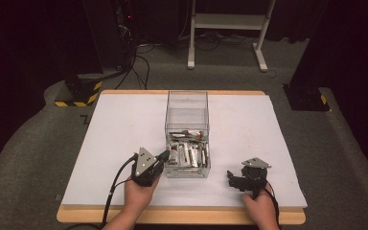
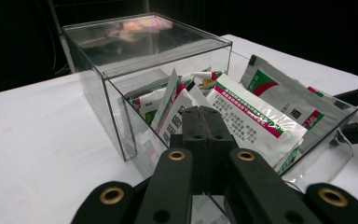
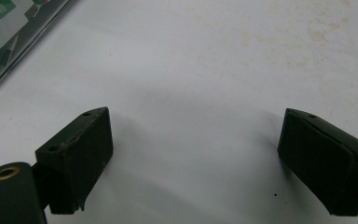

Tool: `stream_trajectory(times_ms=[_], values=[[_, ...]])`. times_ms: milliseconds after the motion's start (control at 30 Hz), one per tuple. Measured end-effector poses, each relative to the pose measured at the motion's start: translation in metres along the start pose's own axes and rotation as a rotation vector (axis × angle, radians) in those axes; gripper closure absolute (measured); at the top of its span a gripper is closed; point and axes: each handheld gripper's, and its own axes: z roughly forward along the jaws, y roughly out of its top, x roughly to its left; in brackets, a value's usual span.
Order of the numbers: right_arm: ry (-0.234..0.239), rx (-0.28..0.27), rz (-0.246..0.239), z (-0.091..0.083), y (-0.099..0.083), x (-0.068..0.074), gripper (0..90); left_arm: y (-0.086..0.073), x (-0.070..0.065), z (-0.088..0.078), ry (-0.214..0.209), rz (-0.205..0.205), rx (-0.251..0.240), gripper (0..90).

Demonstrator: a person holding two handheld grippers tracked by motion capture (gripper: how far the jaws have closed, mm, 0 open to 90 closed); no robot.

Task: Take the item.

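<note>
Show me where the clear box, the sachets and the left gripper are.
clear box [image 1: 187, 101]: high view, far wall.
sachets [image 2: 254, 121]: left gripper view, face of the front sachet.
left gripper [image 2: 207, 122]: left gripper view, tips of its shut jaws.

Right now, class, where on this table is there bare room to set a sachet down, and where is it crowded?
Bare white table lies left of the clear box, and more lies right of it, above the open right gripper. It is crowded at the box's near end, packed with sachets, where the shut left gripper sits against the wall.
</note>
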Motion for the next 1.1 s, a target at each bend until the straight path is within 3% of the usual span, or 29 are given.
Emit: stream_trajectory(times_ms=[1100], values=[[-0.001, 0.001, 0.001, -0.001, 0.000, 0.001, 10.5, 0.021, -0.003, -0.017, -0.048, -0.029, -0.105, 89.9]])
